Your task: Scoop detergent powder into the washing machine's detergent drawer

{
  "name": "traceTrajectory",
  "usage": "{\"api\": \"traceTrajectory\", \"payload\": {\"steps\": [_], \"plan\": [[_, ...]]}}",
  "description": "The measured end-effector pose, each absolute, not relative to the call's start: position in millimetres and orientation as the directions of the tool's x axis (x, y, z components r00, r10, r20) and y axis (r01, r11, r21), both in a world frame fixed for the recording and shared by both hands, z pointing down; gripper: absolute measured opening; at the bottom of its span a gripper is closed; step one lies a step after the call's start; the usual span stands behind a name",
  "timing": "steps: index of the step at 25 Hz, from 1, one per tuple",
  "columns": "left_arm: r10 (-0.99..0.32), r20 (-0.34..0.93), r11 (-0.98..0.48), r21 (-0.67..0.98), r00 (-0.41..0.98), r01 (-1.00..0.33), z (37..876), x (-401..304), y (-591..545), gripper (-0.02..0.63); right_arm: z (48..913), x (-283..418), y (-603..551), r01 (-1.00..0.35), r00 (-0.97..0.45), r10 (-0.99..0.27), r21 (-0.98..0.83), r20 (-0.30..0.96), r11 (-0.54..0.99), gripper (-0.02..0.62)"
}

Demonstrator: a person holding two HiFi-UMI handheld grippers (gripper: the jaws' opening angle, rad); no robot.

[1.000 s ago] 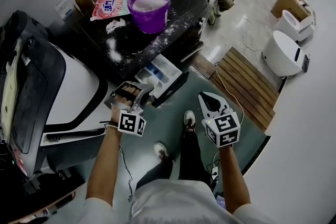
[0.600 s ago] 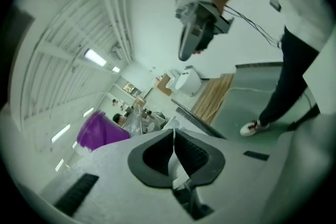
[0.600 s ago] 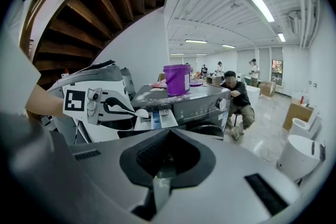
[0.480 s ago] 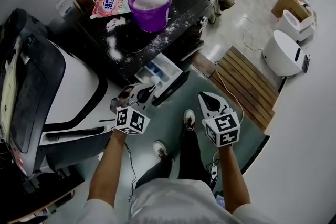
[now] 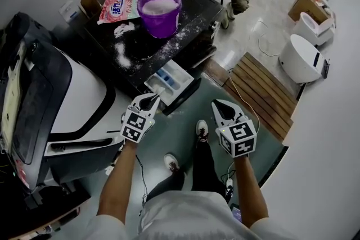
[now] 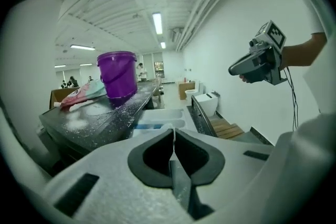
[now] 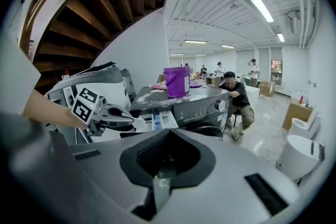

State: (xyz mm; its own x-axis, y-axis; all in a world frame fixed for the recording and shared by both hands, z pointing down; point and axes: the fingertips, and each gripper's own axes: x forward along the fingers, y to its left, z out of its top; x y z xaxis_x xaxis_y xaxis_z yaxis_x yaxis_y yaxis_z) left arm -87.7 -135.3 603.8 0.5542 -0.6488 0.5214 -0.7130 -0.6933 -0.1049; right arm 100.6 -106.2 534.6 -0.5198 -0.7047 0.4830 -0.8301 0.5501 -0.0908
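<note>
Two grippers hang low in front of the washing machine (image 5: 146, 46). Our left gripper (image 5: 151, 99) has its jaws pinched on a thin white scoop (image 7: 137, 123), whose tip sits just by the near end of the drawer (image 5: 171, 78) – the drawer stands pulled out from the machine's front. Our right gripper (image 5: 221, 105) is closed too, with nothing between its jaws, well apart from the drawer. On the machine's dark top we see a purple bucket (image 5: 161, 8) of white powder, spilled powder (image 5: 121, 55) around it, and a pink bag (image 5: 118, 4) lying just beside – no scoop in it
</note>
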Motion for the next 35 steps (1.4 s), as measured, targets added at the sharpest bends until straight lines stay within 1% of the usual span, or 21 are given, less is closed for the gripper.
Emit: {"api": "traceTrajectory", "payload": {"steps": [4,7,8,10,12,14,21,28,35], "plan": [[-0.686,0.48,-0.656,-0.084,0.546,-0.75,583,-95,-135,0.014,516,98,-103,-0.831,-0.519,-0.719,-0.074,0.462,0.552,0.006],[-0.717,0.428,-0.618,-0.025,0.55,-0.786,559,-101,-130,0.014,492,94,-100,-0.832,-0.517,-0.739,-0.049,0.433,0.553,0.006],[-0.729,0.402,-0.599,0.018,0.554,-0.801,550,-104,-129,0.014,483,93,-99,-0.832,-0.516,-0.746,-0.04,0.421,0.553,0.005],[-0.758,0.328,-0.545,0.155,0.564,-0.824,529,-109,-127,0.014,464,91,-96,-0.833,-0.514,-0.761,-0.021,0.396,0.553,0.006],[-0.786,0.256,-0.493,0.288,0.562,-0.821,507,-116,-121,0.014,446,87,-90,-0.833,-0.515,-0.773,-0.001,0.37,0.554,0.006],[-0.804,0.205,-0.475,0.341,0.558,-0.811,485,-122,-113,0.014,429,83,-84,-0.832,-0.517,-0.785,0.017,0.343,0.555,0.006],[-0.85,0.076,-0.483,0.282,0.521,-0.829,409,-153,-80,0.014,379,65,-66,-0.819,-0.533,-0.808,0.088,0.251,0.567,0.006],[-0.882,-0.042,-0.463,0.248,0.468,-0.851,343,-183,-49,0.014,331,35,-57,-0.773,-0.589,-0.79,0.166,0.169,0.612,0.006],[-0.905,-0.069,-0.423,0.041,0.42,-0.905,298,-199,-21,0.014,297,5,-52,-0.716,-0.653,-0.749,0.229,0.117,0.66,0.005]]}}
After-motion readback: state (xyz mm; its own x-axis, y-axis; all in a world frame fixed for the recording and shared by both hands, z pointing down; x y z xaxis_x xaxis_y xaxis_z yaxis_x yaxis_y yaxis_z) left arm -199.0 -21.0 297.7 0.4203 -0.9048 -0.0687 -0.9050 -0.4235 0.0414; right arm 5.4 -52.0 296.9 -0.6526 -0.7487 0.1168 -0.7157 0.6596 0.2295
